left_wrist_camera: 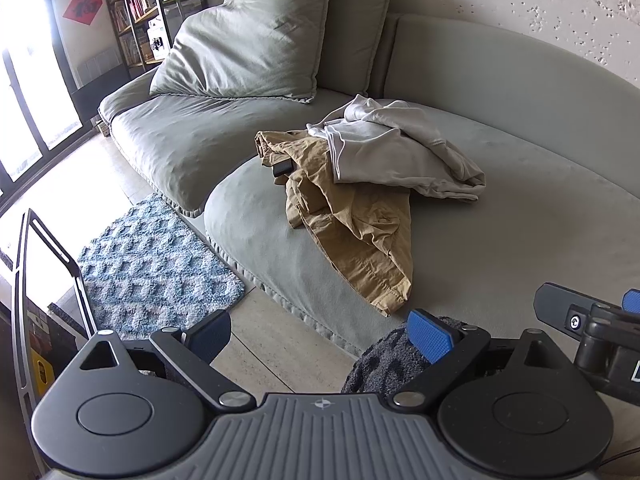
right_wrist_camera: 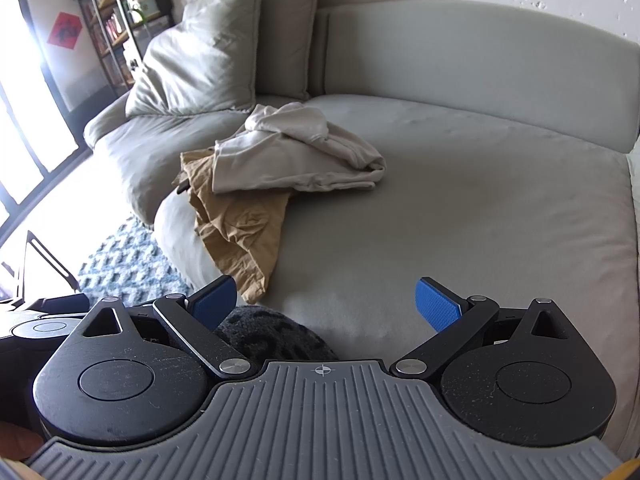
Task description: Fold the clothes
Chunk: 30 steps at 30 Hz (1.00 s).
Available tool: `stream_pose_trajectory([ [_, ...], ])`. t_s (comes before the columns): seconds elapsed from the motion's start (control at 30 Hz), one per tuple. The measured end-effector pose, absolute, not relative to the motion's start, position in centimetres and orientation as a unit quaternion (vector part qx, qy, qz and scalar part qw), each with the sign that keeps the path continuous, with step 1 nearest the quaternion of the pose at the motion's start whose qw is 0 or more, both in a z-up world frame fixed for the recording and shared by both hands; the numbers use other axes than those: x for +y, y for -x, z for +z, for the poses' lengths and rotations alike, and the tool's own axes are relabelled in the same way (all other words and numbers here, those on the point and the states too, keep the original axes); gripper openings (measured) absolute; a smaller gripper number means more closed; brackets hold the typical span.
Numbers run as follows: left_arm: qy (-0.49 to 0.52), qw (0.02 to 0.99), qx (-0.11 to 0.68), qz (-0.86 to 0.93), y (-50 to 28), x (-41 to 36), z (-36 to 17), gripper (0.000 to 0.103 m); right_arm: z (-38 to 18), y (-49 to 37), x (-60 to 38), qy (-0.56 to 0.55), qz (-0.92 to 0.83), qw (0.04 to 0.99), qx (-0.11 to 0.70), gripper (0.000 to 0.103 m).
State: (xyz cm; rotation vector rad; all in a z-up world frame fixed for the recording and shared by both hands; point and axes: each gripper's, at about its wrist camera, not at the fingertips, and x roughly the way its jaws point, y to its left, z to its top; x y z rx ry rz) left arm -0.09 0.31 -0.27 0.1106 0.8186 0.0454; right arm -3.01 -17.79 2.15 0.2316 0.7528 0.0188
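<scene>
A crumpled white garment (left_wrist_camera: 400,148) lies on a grey-green sofa seat (left_wrist_camera: 520,240), partly on top of crumpled tan trousers (left_wrist_camera: 352,216). Both show in the right wrist view too: the white garment (right_wrist_camera: 296,152) and the tan trousers (right_wrist_camera: 240,232). My left gripper (left_wrist_camera: 320,338) is open and empty, held back from the sofa's front edge. My right gripper (right_wrist_camera: 326,304) is open and empty over the seat's front part (right_wrist_camera: 480,220), short of the clothes. The right gripper's finger also shows at the right edge of the left wrist view (left_wrist_camera: 576,316).
Two large cushions (left_wrist_camera: 256,40) lean at the sofa's back left. A blue-white rug (left_wrist_camera: 152,264) lies on the pale floor left of the sofa. A dark fuzzy item (left_wrist_camera: 388,364) sits just under the grippers. A bookshelf (left_wrist_camera: 140,4) and bright window stand far left.
</scene>
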Motion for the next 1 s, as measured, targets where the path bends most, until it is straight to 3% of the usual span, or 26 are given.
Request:
stream_pose_trajectory([
  [1.0, -0.057, 0.913, 0.404, 0.022, 0.20, 0.20, -0.27, 0.094, 1.92, 3.02, -17.90, -0.113, 0.008, 0.922, 0.371, 0.099],
])
